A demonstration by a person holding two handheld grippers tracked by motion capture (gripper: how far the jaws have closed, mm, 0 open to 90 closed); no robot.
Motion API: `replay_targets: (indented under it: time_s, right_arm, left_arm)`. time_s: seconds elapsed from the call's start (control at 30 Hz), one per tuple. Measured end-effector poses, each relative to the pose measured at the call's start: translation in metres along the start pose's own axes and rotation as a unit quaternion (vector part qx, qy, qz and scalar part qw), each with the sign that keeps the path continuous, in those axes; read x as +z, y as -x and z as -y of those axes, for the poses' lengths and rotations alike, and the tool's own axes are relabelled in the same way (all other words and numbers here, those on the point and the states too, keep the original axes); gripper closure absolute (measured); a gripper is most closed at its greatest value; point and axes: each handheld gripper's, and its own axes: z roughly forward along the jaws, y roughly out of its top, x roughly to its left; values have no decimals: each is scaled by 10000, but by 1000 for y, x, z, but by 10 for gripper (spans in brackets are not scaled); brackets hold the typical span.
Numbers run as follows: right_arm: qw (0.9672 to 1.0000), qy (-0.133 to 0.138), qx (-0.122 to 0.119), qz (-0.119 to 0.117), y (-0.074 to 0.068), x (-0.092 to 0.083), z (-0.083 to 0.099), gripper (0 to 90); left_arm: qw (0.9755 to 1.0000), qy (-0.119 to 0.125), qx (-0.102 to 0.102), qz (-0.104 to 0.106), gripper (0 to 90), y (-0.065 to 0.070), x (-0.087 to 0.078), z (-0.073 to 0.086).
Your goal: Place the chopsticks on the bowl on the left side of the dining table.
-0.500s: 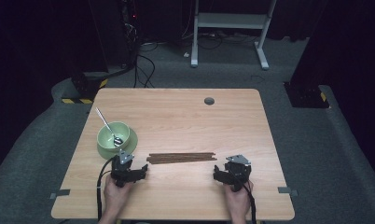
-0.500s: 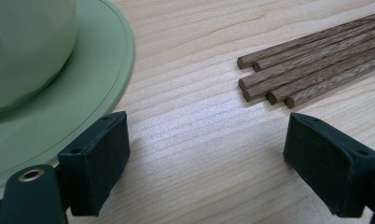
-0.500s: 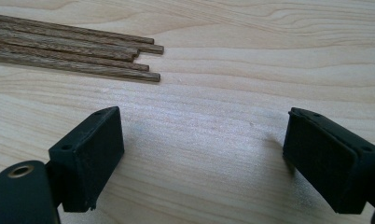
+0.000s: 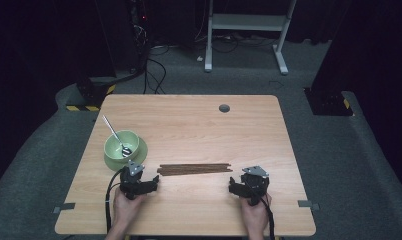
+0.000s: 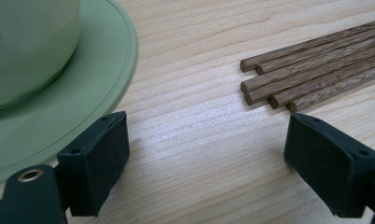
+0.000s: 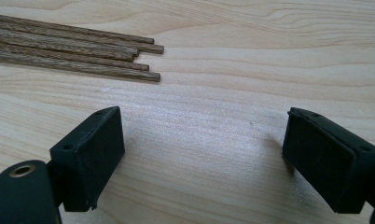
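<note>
A bundle of several dark wooden sticks (image 4: 195, 169) lies across the table's near middle; their left ends (image 5: 311, 70) and right ends (image 6: 73, 46) show in the gripper views. A green bowl (image 4: 122, 145) with a metal spoon (image 4: 117, 136) in it stands on a green plate (image 5: 83, 93) at the left. My left gripper (image 4: 156, 181) rests low on the table between the plate and the sticks, open, nothing between its pads (image 5: 97, 154). My right gripper (image 4: 231, 186) rests just below the sticks' right ends, open and empty too.
The wooden table (image 4: 199, 125) has a round grommet hole (image 4: 224, 108) near its far edge. Tape marks sit at the near corners (image 4: 64, 207). Beyond the table are cables and a white stand's base (image 4: 244, 30) on grey carpet.
</note>
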Motion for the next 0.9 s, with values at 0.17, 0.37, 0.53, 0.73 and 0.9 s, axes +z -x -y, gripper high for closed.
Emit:
replay_targets:
  time_s: [0.17, 0.37, 0.53, 0.73, 0.9]
  right_arm:
    - [10000, 1, 3, 2, 0, 0, 0, 124]
    - [10000, 1, 7, 5, 0, 0, 0, 125]
    - [10000, 3, 11, 7, 0, 0, 0, 125]
    - [10000, -2, 7, 6, 0, 0, 0, 125]
    - [10000, -1, 5, 7, 0, 0, 0, 125]
  left_arm:
    - [10000, 14, -17, -21, 150, 1, -1, 0]
    - [10000, 17, 27, 19, 155, 4, -1, 1]
    - [9999, 65, 82, 99, 156, 9, -2, -1]
    - [9996, 114, 192, 166, 152, 13, -6, -4]
    - [9992, 176, 228, 278, 153, 16, -9, -5]
